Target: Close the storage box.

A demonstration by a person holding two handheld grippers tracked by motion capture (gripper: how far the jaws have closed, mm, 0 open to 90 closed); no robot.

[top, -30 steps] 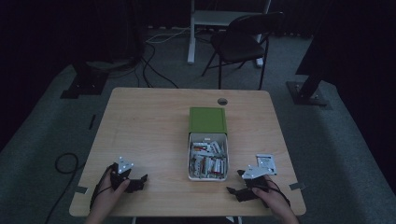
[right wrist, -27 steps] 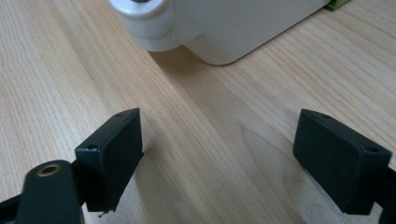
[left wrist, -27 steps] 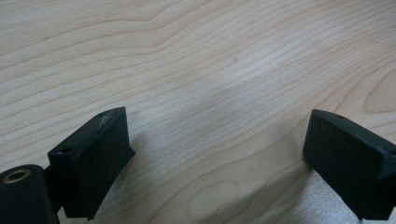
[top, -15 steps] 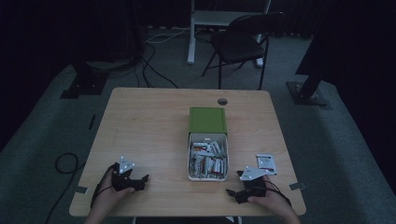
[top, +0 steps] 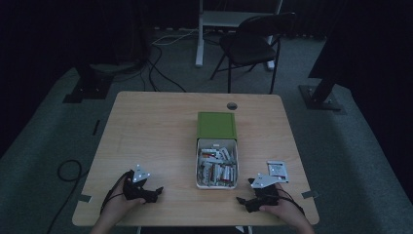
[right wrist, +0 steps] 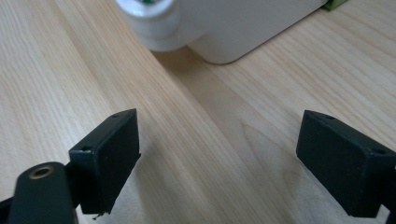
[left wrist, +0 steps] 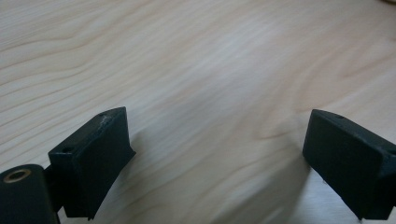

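A white box (top: 216,165) full of batteries sits at the middle of the wooden table (top: 156,131), its green lid (top: 216,125) lying just behind it. My left gripper (top: 155,191) rests low near the front left edge, held in a hand, jaws wide apart over bare wood (left wrist: 215,154). My right gripper (top: 242,201) lies near the front right edge, open too. In the right gripper view the white box's corner (right wrist: 233,28) stands just ahead of the open gripper (right wrist: 217,154).
A small white packet (top: 277,169) lies right of the box, close behind my right hand. A round cable hole (top: 232,106) marks the table's far edge. Beyond the table stand a dark chair (top: 253,46) and a white desk leg (top: 199,39).
My right gripper has drawn back toward the front edge and slightly left. The left gripper has shifted a little to the right. Both stay open.
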